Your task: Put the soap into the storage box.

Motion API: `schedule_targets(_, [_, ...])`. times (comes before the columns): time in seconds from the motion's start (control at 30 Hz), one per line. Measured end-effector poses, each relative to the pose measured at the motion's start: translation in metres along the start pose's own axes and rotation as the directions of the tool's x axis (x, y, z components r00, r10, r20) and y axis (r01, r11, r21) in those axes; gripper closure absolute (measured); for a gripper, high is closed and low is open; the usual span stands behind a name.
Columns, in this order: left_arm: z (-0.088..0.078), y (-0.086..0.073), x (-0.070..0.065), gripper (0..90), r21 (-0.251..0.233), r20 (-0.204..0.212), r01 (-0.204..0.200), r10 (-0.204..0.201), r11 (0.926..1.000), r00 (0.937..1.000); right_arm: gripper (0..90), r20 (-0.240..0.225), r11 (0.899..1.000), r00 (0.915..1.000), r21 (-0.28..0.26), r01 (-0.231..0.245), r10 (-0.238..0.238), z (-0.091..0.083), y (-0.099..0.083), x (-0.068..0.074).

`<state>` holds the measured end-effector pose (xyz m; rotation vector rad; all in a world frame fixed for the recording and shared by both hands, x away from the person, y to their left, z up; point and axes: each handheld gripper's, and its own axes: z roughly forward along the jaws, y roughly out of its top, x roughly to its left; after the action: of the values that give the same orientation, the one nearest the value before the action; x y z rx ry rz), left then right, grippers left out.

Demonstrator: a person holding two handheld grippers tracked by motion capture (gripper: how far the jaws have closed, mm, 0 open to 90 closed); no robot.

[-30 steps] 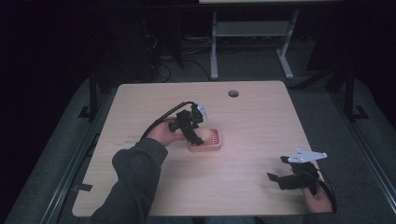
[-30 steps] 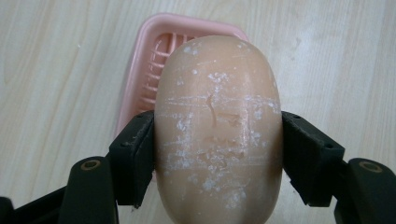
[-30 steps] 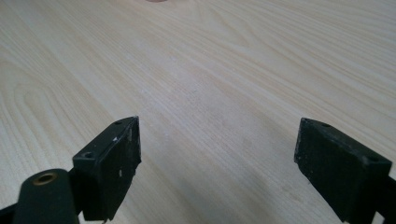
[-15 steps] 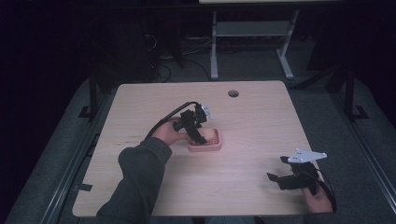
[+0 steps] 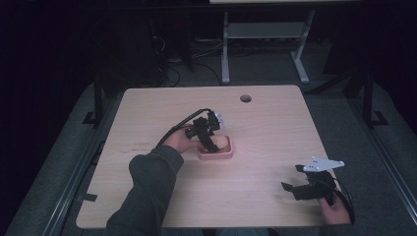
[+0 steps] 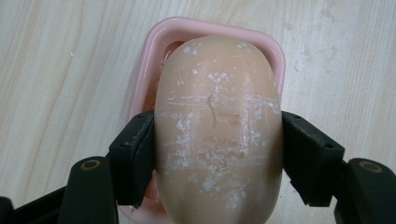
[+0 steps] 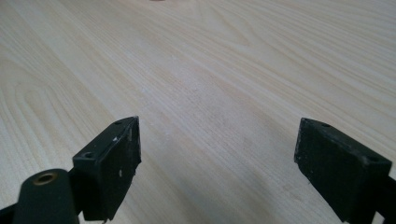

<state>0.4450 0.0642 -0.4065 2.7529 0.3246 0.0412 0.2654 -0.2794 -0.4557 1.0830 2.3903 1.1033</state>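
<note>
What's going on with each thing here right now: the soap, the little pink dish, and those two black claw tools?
Soap bar: clamped by its sides between the left gripper's jaws, over the dish.
Pink soap dish: upright on the table, under the soap.
Left gripper: shut on the soap bar.
Right gripper: open, holding nothing, near the table's front right corner.

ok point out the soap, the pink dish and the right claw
soap (image 6: 217, 126), left gripper view, middle of its scuffed top face
pink dish (image 6: 205, 29), left gripper view, far rim
right claw (image 7: 217, 163), right gripper view, midway between its open tips
</note>
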Motion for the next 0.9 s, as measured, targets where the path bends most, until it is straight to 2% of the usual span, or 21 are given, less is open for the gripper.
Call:
schedule_targets(0.7, [0.0082,-0.0001,0.0039,32.4,0.009,0.013,0.006,-0.006,0.9999,0.9999,14.1,-0.001,1.000,1.0000,0.005,0.000,0.000,-0.0004,-0.0003,-0.0005])
schedule_targets(0.9, [0.0089,-0.0014,0.0061,32.3,0.007,0.020,0.019,-0.020,0.9998,0.9996,14.1,0.000,1.000,1.0000,0.003,-0.001,0.001,-0.0003,-0.0005,-0.0006])
